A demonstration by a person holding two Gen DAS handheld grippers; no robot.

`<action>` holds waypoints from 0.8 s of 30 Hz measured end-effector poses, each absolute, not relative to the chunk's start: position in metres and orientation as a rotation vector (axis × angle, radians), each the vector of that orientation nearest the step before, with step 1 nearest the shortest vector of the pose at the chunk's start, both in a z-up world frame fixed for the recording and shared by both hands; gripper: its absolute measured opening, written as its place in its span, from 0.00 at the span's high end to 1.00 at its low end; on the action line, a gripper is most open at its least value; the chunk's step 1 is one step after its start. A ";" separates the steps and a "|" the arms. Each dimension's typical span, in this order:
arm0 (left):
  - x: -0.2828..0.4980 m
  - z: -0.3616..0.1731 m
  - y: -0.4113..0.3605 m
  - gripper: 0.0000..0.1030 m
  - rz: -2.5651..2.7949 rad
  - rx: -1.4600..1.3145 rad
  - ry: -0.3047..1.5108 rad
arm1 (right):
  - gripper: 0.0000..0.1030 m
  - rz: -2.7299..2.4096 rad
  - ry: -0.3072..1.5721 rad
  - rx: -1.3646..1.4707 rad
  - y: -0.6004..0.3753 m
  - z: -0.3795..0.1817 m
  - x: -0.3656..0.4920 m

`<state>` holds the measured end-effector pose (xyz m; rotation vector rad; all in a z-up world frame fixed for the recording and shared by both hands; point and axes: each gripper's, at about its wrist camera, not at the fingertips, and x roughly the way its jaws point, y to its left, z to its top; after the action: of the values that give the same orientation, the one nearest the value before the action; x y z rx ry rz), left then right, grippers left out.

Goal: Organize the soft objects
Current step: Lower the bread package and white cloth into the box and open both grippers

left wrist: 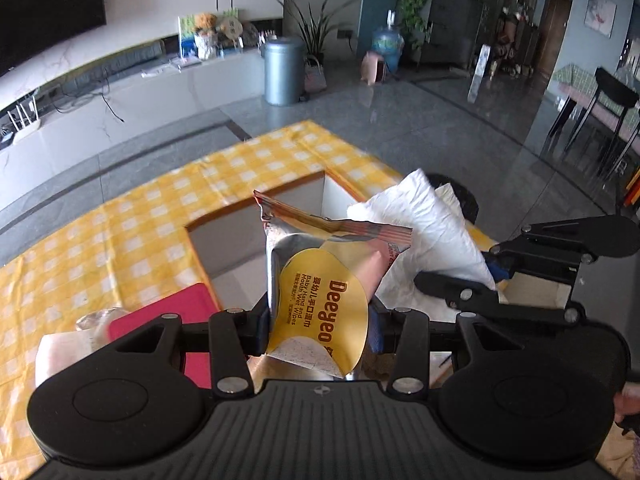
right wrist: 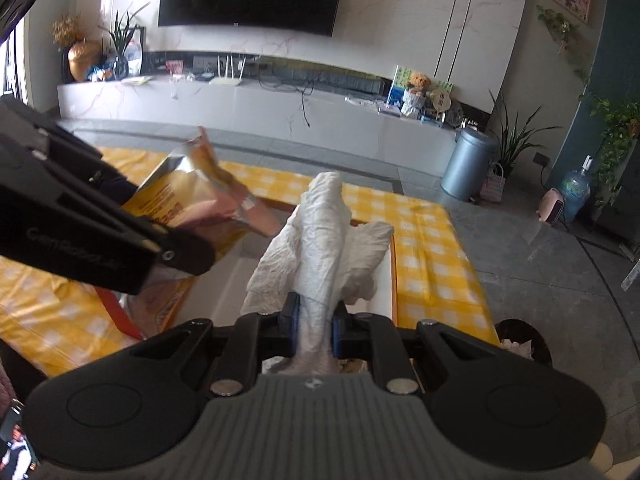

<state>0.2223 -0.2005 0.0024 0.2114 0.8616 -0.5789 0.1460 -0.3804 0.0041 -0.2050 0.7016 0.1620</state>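
Overhead, both wrist views look down on a tabletop covered by a yellow-and-white checked cloth (left wrist: 132, 216), with a shallow white open box edged in orange-brown (left wrist: 320, 190) resting on it. Left gripper (left wrist: 320, 330): clamped on a crinkled wet-wipes pack, pink and silver foil with a yellow curved label printed "Deeyeo" (left wrist: 324, 296); the pack stands up between the blue pads and is raised above the box interior, not touching the box. Right gripper (right wrist: 314, 330): jaws nearly together, pinching a crumpled white tissue wad (right wrist: 320, 240) at its narrow lower end; the wad fans out forward of the fingers and hangs over the box's white interior. In the left wrist view the right gripper (left wrist: 494, 280) sits just beside the pack on its right, with the tissue wad (left wrist: 424, 224) between them and close to the pack's foil edge; contact cannot be determined. A flat red rectangular object (left wrist: 176, 312) lies on the cloth beside the box's near left corner, next to a pale pink soft item (left wrist: 60, 352), partly hidden by the gripper body.
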 end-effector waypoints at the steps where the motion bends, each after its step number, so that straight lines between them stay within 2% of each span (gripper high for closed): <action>1: 0.226 -0.003 -0.206 0.51 -0.575 0.219 0.871 | 0.87 0.167 0.715 -0.206 -0.382 -0.003 0.151; 10: 0.262 -0.047 -0.224 0.51 -0.522 0.265 0.981 | 0.87 0.232 0.794 -0.209 -0.388 -0.056 0.199; 19: 0.278 -0.065 -0.233 0.50 -0.498 0.311 1.014 | 0.87 0.268 0.865 -0.170 -0.388 -0.090 0.233; 24: 0.276 -0.066 -0.237 0.47 -0.506 0.333 1.012 | 0.81 0.280 0.885 -0.171 -0.389 -0.100 0.235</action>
<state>0.2765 -0.2368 -0.0658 0.3328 1.0122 -0.5057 0.2353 -0.3886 -0.0999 -0.1710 0.8849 0.2800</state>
